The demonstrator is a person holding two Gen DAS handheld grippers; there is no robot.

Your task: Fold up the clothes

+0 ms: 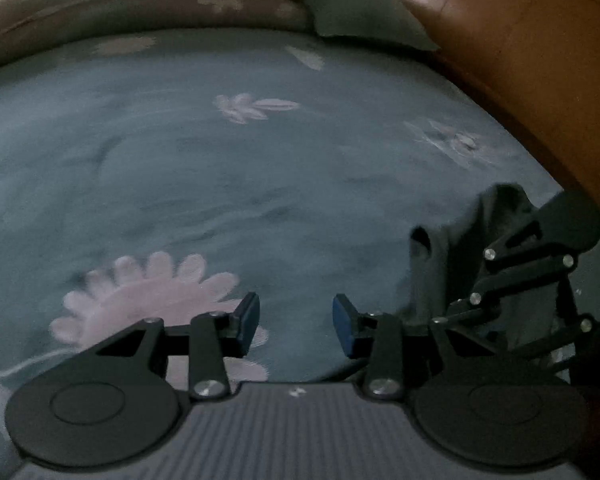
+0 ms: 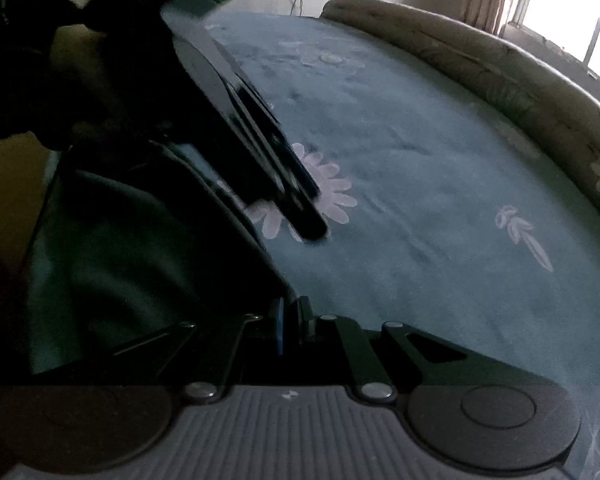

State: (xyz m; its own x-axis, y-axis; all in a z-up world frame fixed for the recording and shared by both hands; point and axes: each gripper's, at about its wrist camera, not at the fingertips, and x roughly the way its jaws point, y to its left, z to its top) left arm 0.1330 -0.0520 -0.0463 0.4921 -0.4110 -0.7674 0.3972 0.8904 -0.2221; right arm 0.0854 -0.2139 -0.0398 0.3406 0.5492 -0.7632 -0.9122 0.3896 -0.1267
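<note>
Spreading across both views is a wide bed [image 1: 260, 184] covered in a blue-grey sheet printed with pale pink flowers and leaves. A folded beige quilt [image 1: 140, 4] lies along its far edge in the left wrist view, with a grey-green pillow [image 1: 364, 12] beside it and an orange-brown wooden headboard [image 1: 520, 60] curving down the right side. In the right wrist view a bright window [image 2: 560, 8] with a curtain stands behind the quilt.

The task's thing — a dark grey garment [image 2: 140, 248] — lies at the near edge of the bed, by the headboard side. In the right wrist view it fills the lower left as a dim, draped mass rising from the tongs; in the left wrist view a bunched part of it stands up at the lower right.

The right tongs [image 2: 294, 322] are clenched, their blue pads pressed together on an edge of the garment. In the left wrist view their black linkage shows against the garment.

The left tongs [image 1: 296, 326] are released — blue fingertips [image 1: 249, 322] stand apart with only bare sheet between them, over a large pink flower. In the right wrist view they appear as a dark, blurred shape, slanting above the sheet.
</note>
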